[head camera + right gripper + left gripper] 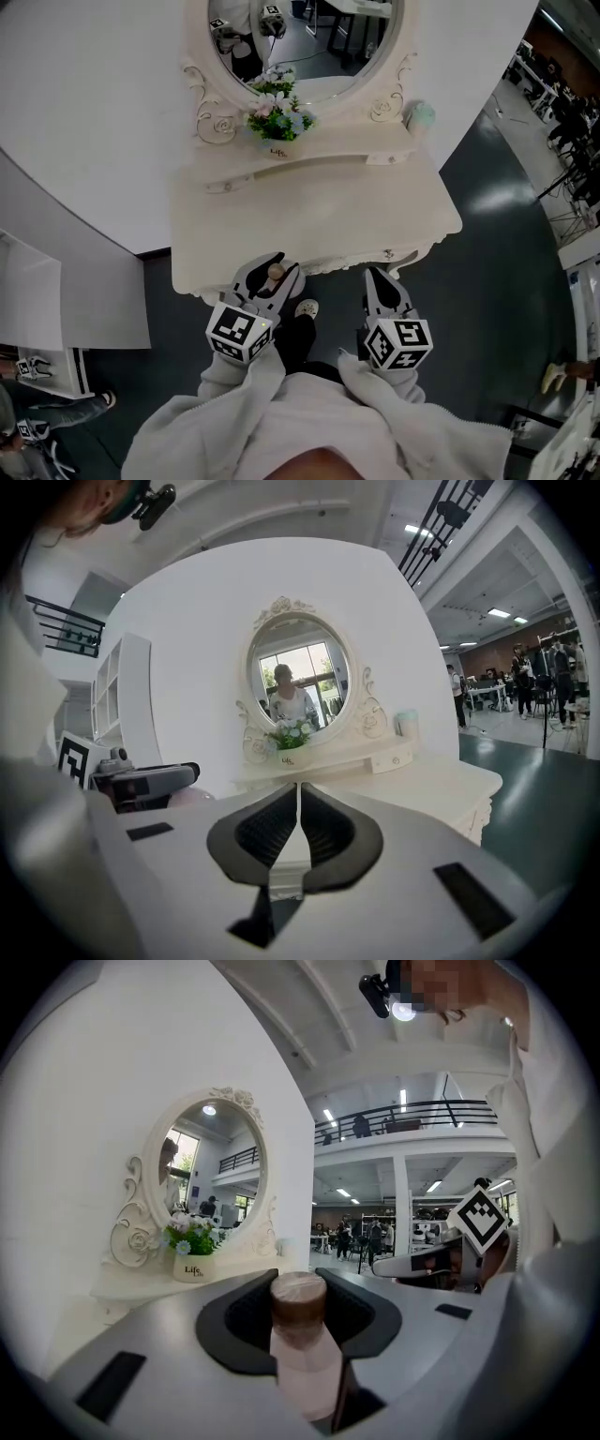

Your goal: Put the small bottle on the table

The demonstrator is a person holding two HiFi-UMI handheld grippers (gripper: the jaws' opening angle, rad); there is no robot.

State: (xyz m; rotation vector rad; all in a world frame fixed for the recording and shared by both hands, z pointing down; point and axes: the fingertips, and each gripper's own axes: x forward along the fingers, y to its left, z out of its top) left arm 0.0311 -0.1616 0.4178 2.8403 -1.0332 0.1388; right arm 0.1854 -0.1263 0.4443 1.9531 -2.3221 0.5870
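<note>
A small pale-pink bottle (302, 1349) with a brown cap (276, 274) stands between the jaws of my left gripper (270, 273), which is shut on its body. That gripper hovers at the front left edge of the cream dressing table (319, 225). My right gripper (382, 283) hangs in front of the table's front right edge; its jaws (298, 841) are shut with nothing in them. From the right gripper view, the left gripper (141, 785) shows at the left with a bit of pink beside it.
An oval mirror (300, 42) in a carved frame rises at the table's back. A flower pot (278, 120) and a mint-green jar (420, 115) stand on the raised shelf. A white wall lies behind, a shelf unit (42, 309) stands left, dark floor spreads right.
</note>
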